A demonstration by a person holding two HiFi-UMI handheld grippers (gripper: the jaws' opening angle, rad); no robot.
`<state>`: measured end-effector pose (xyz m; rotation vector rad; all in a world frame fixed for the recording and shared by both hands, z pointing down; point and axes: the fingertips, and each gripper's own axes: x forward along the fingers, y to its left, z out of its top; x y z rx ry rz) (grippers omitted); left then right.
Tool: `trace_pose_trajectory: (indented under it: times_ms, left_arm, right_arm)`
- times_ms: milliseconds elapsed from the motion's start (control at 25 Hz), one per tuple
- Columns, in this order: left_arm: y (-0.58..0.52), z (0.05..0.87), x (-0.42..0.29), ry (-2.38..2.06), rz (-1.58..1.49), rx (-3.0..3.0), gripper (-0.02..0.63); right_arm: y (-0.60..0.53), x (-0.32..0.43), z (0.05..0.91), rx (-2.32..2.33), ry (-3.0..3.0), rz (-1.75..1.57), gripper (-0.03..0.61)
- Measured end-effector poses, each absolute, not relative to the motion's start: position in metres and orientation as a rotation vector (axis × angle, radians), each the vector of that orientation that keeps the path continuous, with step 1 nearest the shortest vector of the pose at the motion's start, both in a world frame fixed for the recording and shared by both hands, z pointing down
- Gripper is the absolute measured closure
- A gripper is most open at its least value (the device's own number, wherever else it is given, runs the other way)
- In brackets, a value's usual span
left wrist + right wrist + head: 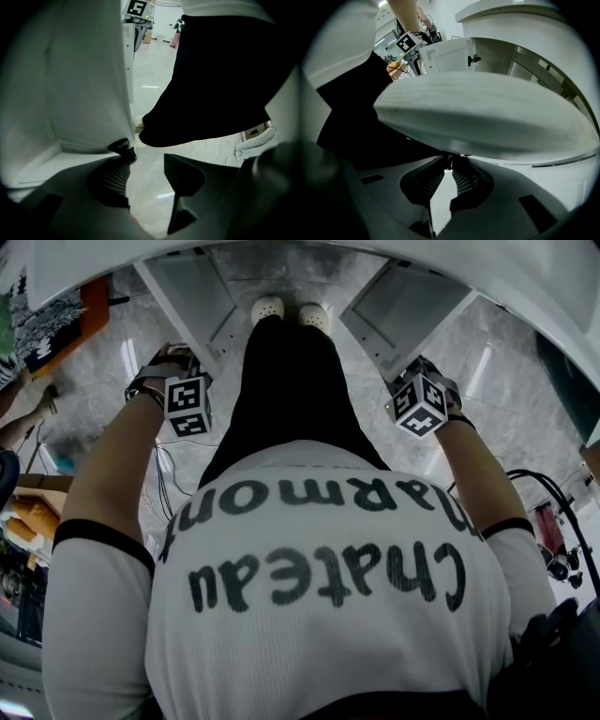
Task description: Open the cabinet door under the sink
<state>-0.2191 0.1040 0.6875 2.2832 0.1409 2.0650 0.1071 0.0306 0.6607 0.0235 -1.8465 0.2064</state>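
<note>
Both white cabinet doors stand swung out toward me, the left door (192,296) and the right door (398,310). In the head view only the marker cubes of the left gripper (187,404) and right gripper (419,404) show beside the doors; their jaws are hidden. The left gripper (145,161) is open, its jaws wide apart, and the left door's black knob (123,146) sits at the tip of its left finger, with the door (79,84) beside it. The right gripper (450,165) is shut on the small dark knob (449,161) under the right door's edge (487,117).
My legs in black trousers (281,390) and pale shoes (289,310) stand between the doors on the grey marble floor (506,381). Cables (164,474) lie on the floor at left, with clutter (37,512) at the far left. A red item (546,521) and a black cable sit at right.
</note>
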Motion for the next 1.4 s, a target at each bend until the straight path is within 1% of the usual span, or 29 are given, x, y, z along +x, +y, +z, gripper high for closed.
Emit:
trace_pose_trajectory:
  times_ms: [440, 640, 1040, 1280, 1400]
  left_arm:
    - [0.108, 0.688, -0.229, 0.221, 2.097, 2.300, 0.410]
    - [0.116, 0.688, -0.252, 0.349, 2.152, 2.310, 0.410]
    - [0.122, 0.685, -0.266, 0.356, 2.172, 2.303, 0.400]
    - [0.127, 0.683, -0.290, 0.471, 2.212, 2.311, 0.399]
    - [0.129, 0.683, -0.301, 0.515, 2.229, 2.303, 0.388]
  right_arm:
    - [0.034, 0.119, 0.664, -0.001, -1.831, 0.168, 0.537]
    - [0.040, 0.131, 0.666, -0.017, -1.785, 0.157, 0.535]
    - [0.043, 0.151, 0.665, 0.002, -1.753, 0.158, 0.534]
    - [0.045, 0.165, 0.668, 0.000, -1.719, 0.138, 0.532]
    - [0.044, 0.169, 0.668, 0.004, -1.716, 0.132, 0.532]
